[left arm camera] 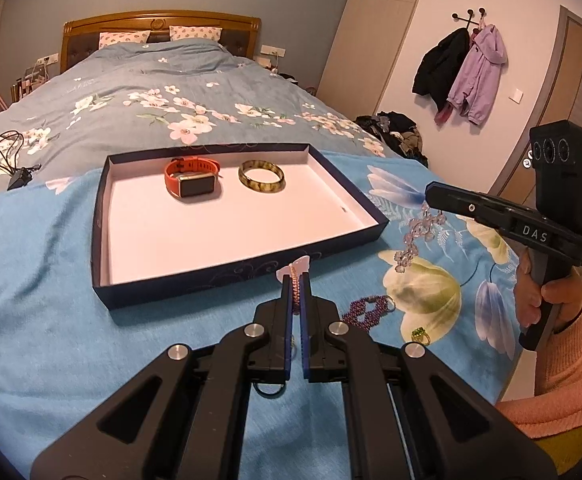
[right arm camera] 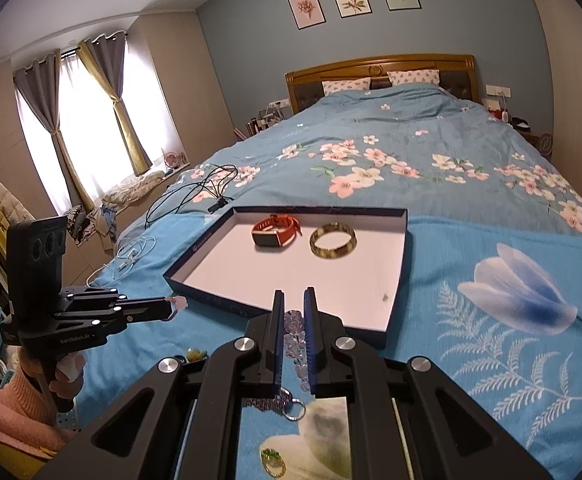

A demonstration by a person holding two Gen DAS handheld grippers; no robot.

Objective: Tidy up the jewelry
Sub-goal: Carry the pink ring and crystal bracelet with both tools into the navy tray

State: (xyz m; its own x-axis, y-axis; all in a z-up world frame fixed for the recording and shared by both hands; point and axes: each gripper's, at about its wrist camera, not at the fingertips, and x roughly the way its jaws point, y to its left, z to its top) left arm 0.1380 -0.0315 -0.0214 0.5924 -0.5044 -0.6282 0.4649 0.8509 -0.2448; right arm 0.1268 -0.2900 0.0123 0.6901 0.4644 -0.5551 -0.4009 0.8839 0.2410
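Observation:
A dark blue tray (left arm camera: 103, 208) with a white floor lies on the blue bedspread; it also shows in the right wrist view (right arm camera: 405, 248). In it lie an orange smartwatch (left arm camera: 191, 178) (right arm camera: 275, 232) and a mottled green bangle (left arm camera: 261, 176) (right arm camera: 333, 241). My left gripper (left arm camera: 299, 280) is shut on a pink braided bracelet with a butterfly charm (left arm camera: 295, 270), just short of the tray's near wall. My right gripper (right arm camera: 294, 300) is shut on a clear lilac bead bracelet (right arm camera: 295, 336), which hangs from it in the left wrist view (left arm camera: 419, 232).
A purple beaded piece with a key ring (left arm camera: 367, 310) (right arm camera: 287, 402) and a green-stone ring (left arm camera: 421, 335) (right arm camera: 273, 460) lie on the bedspread near me. Black cables (right arm camera: 203, 188) and a white cable (right arm camera: 131, 256) lie left of the tray.

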